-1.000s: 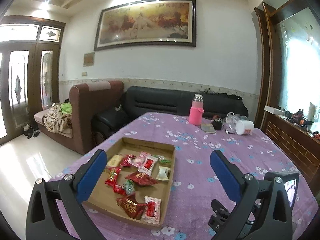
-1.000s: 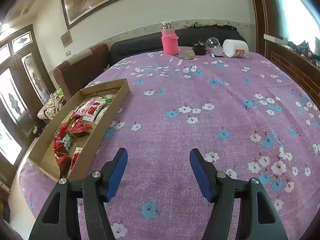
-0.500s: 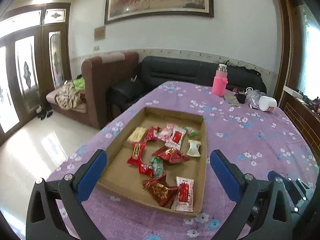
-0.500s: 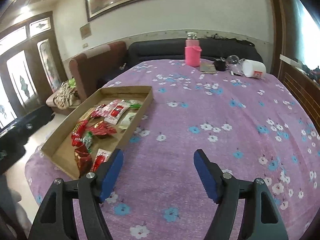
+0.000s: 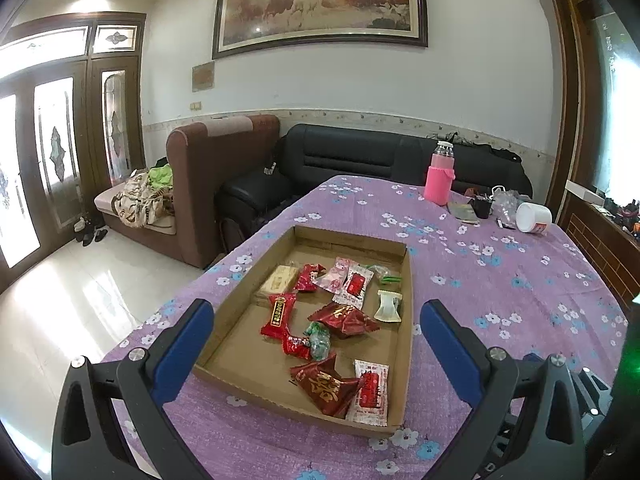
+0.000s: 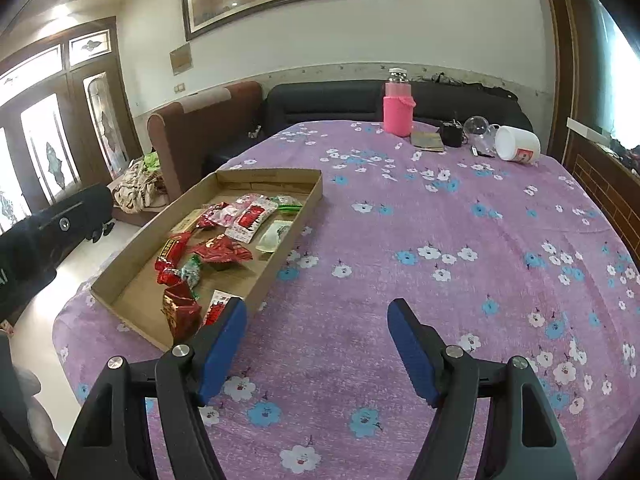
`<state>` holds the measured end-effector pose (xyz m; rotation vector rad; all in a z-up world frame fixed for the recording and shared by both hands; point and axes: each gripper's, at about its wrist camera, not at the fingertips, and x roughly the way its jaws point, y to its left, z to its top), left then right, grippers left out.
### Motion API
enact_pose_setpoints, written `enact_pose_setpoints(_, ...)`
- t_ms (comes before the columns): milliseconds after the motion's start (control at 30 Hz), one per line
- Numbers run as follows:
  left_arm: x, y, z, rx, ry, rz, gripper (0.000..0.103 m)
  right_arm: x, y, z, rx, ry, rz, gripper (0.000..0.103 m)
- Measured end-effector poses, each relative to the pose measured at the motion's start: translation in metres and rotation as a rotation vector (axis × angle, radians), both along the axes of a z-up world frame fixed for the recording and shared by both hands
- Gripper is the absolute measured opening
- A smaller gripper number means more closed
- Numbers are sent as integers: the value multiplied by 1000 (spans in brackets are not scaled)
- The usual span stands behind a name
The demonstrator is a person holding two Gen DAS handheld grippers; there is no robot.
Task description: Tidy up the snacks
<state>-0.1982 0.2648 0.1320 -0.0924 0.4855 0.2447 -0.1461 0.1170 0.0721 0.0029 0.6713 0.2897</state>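
Note:
A shallow cardboard tray (image 5: pixel 407 316) lies on the purple flowered tablecloth, at the table's left edge. It also shows in the right wrist view (image 6: pixel 296 220). It holds several wrapped snacks: red packets (image 5: pixel 344 318), a green candy (image 5: pixel 319 340), a white packet (image 5: pixel 388 306) and a tan bar (image 5: pixel 280 280). My left gripper (image 5: pixel 316 324) is open and empty, held above the tray's near end. My right gripper (image 6: pixel 316 320) is open and empty over bare cloth, right of the tray's near corner.
At the table's far end stand a pink bottle (image 6: pixel 397 110), a black cup (image 6: pixel 452 136), a glass globe (image 6: pixel 476 126) and a tipped white tub (image 6: pixel 516 148). Sofas stand beyond the table. The floor drops off left of the tray.
Both grippers have swung left toward the tray. The left gripper now hangs over the tray's near end; the tray has come closer to the right gripper's left finger. Both stayed open.

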Motion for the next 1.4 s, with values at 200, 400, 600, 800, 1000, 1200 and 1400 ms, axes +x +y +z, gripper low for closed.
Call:
enact_pose_setpoints(200,-1,-1,-2,-3,13,-3,103,12,10,1,-29,19,15,78)
enact_pose_setpoints(400,1,-1,-3,-6,22,-5,103,15,3,1,-16,18,-11,79)
enact_pose_setpoints(600,5,-3,-9,-6,40,-19,103,15,-3,-2,2,26,-29,79)
enact_pose_setpoints(800,4,-5,-9,-6,32,-18,103,11,-12,-1,31,18,-59,80)
enact_pose_setpoints(1000,-20,-5,4,10,-99,55,103,3,-9,-4,59,11,-44,80)
enact_pose_setpoints(1200,-55,-5,18,21,-236,233,103,0,1,-6,54,16,-1,80)
enact_pose_setpoints(1400,-24,-2,2,-59,-30,63,103,-3,6,-9,31,17,18,80)
